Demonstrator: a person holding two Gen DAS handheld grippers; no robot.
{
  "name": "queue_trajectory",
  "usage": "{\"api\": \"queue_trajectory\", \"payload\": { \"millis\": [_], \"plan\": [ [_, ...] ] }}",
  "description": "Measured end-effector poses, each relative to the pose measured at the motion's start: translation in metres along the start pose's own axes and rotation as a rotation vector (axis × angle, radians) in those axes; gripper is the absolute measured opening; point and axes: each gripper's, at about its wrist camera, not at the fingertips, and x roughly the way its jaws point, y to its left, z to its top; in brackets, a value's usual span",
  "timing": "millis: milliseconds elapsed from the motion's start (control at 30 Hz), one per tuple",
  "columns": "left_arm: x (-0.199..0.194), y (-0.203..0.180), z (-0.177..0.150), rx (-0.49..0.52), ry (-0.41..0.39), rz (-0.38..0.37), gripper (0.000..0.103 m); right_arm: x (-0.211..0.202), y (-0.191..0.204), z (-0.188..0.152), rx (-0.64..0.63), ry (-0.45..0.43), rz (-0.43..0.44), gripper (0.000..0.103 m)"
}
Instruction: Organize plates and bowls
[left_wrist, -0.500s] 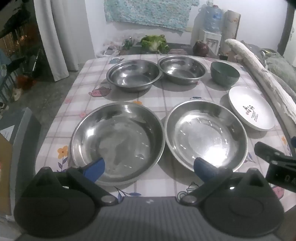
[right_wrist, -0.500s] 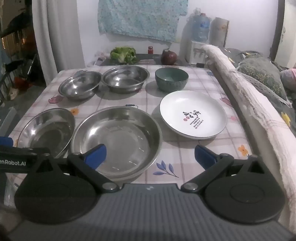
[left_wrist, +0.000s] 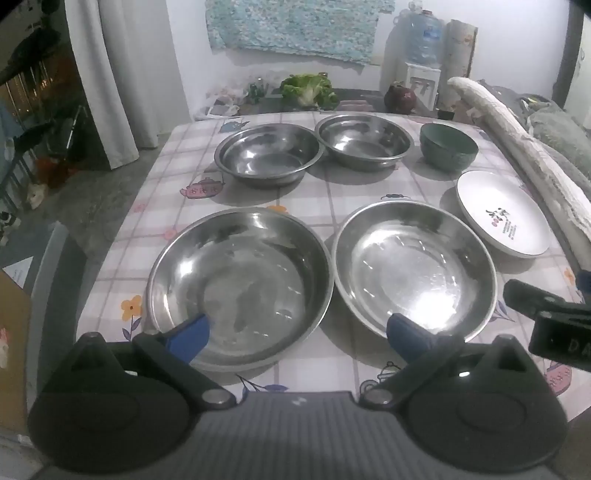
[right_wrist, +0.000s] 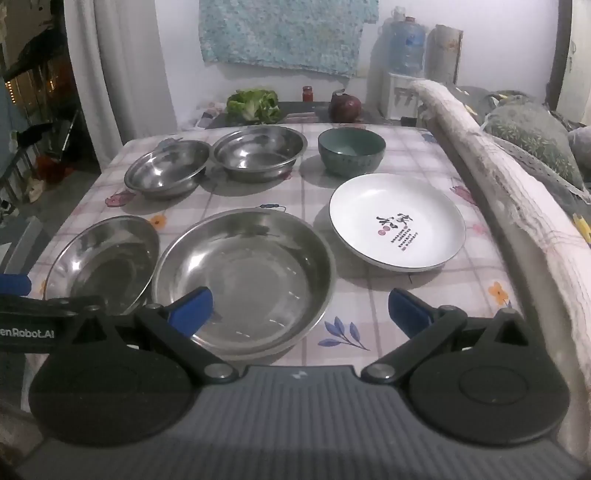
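Left wrist view has the left gripper (left_wrist: 297, 334) hanging over the near edge of the table (left_wrist: 184, 177) with its jaws spread wide and nothing between them, and the right gripper (right_wrist: 301, 308) is the same deal, wide open and empty. Nothing's been stacked yet as far as I can tell: two big steel plates sit side by side up front, the left steel plate (left_wrist: 238, 286) and the right steel plate (left_wrist: 413, 269), nearly touching at the rims. Behind them are two steel bowls, the left steel bowl (left_wrist: 267, 153) and the right steel bowl (left_wrist: 364, 140), then a green bowl (left_wrist: 448, 149) and a white plate (left_wrist: 502, 214) off to the right. I'd guess the sensible start is nesting one steel plate into the other: come in low, pinch the rim at the near edge, lift clear before sliding over, since shiny steel is probably slippery and loud if it drops. What gets in the way: the plates are so close that a finger may not fit between them, and the padded rail (right_wrist: 495, 173) runs right beside the white plate. The lettuce (right_wrist: 255, 103) and water jug (right_wrist: 406, 40) are well back, no bother.
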Motion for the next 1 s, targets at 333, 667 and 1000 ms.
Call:
{"api": "queue_trajectory", "payload": {
  "millis": [333,667,1000],
  "plan": [
    [-0.006,-0.001,-0.005,0.002,-0.003,0.007,0.103,-0.013,0.004,-0.008,-0.012,-0.017,-0.024,0.102],
    [-0.009,0.003,-0.006,-0.011,0.002,0.01,0.103,-0.017,0.011,-0.01,-0.036,-0.016,-0.035,0.102],
    [-0.007,0.005,-0.005,-0.014,0.004,0.01,0.103,-0.016,0.014,-0.009,-0.044,-0.014,-0.034,0.102]
  ]
}}
